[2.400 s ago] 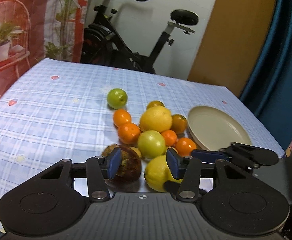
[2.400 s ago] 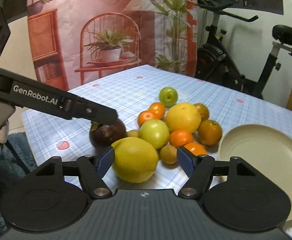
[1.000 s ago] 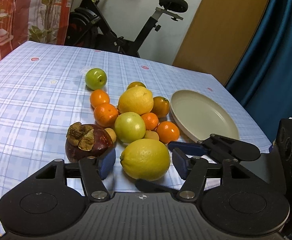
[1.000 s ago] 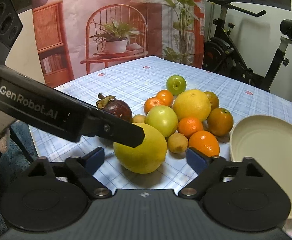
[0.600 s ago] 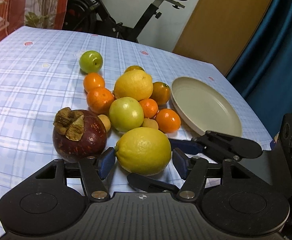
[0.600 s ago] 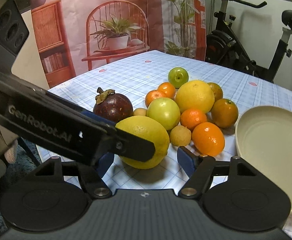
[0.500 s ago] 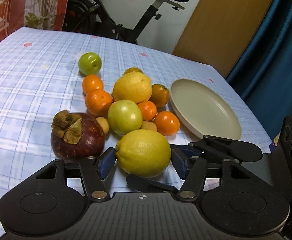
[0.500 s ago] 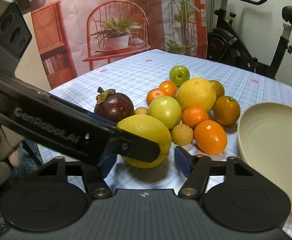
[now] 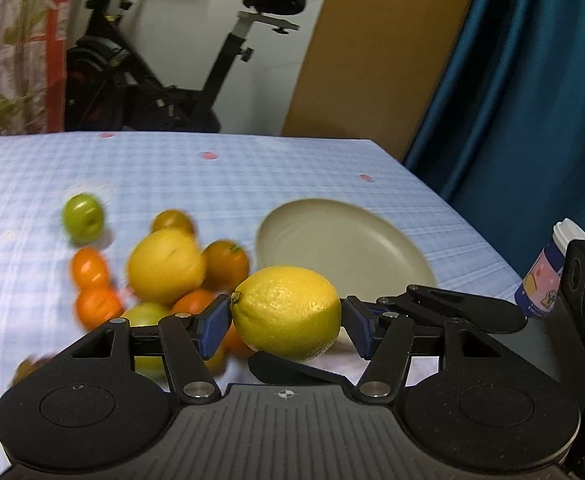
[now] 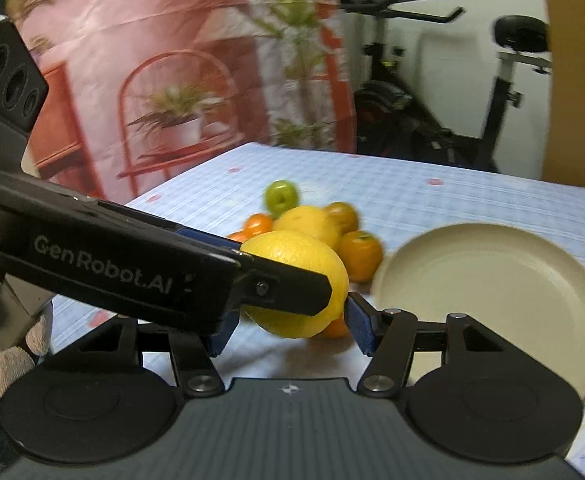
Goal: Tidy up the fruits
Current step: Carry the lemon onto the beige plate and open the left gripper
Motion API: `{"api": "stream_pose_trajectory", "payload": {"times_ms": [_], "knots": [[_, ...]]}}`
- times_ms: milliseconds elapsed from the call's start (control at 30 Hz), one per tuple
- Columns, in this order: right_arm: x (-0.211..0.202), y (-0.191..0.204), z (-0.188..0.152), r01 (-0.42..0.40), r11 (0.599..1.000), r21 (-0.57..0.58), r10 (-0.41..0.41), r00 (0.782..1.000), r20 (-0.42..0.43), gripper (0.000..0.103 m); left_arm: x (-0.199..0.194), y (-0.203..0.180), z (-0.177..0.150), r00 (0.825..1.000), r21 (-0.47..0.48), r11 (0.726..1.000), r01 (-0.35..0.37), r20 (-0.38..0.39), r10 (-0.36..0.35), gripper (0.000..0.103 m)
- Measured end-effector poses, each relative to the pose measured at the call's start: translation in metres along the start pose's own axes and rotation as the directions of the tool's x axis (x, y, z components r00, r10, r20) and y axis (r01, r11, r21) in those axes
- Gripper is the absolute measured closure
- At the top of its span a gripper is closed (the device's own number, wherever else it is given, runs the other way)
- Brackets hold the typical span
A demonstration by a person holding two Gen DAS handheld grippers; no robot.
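A big yellow lemon [image 9: 288, 312] is pinched between the blue pads of my left gripper [image 9: 288, 322], which is shut on it. My right gripper [image 10: 289, 330] grips the same lemon [image 10: 288, 254] from a crossing angle; its right pad presses the fruit, and the left gripper's finger hides its left pad. One finger of the right gripper [image 9: 300, 370] passes under the lemon in the left wrist view. The lemon hangs just before the near rim of the empty beige plate [image 9: 344, 240], which also lies at the right in the right wrist view [image 10: 492, 280].
A pile of fruit lies left of the plate: a large yellow citrus [image 9: 164, 266], several oranges [image 9: 224, 264] and a green apple [image 9: 82, 218] on the blue checked tablecloth. A small bottle [image 9: 552, 276] stands beyond the table's right edge. A gloved hand [image 10: 16, 352] holds the left gripper.
The right gripper's jaws narrowed onto the lemon that the left gripper was around. Both grippers then carried the lemon to the right, away from the mangosteen and toward the plate.
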State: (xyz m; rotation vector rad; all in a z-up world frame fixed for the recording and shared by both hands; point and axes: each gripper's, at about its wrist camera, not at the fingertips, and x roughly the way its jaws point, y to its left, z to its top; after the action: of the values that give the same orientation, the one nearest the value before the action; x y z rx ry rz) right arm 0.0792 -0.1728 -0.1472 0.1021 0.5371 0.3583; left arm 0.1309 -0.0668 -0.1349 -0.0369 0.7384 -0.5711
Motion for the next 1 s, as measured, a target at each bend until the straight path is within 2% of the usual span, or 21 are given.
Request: {"api": "stream_pose_trajectory", "payload": {"times_ms": [200,433,800,1000], "knots": [[0.003,-0.035,0.011,0.073,0.997,0.036,-0.072,0.997,-0.009,0.043,0.041,-0.008,0.02,1.0,0.003,1.0,0.023,-0.015,-0.023,0.04],[0.025,-0.071,0.017,0.104,0.992,0.069,-0.1,0.993,-0.054,0.043,0.084,-0.008,0.037,0.998,-0.008,1.0,0.005,-0.062,-0.005,0.04],[0.053,-0.088,0.024,0.13,0.989,0.068,-0.124,0.988,-0.092,0.043,0.101,-0.002,0.045,0.998,-0.016,0.999,-0.046,-0.051,0.045,0.038],[0.046,-0.088,0.028,0.152,0.984,0.09,-0.147,0.988,-0.056,0.041,0.089,-0.003,0.05,0.998,-0.005,0.998,-0.063,-0.021,0.063,0.037]]}}
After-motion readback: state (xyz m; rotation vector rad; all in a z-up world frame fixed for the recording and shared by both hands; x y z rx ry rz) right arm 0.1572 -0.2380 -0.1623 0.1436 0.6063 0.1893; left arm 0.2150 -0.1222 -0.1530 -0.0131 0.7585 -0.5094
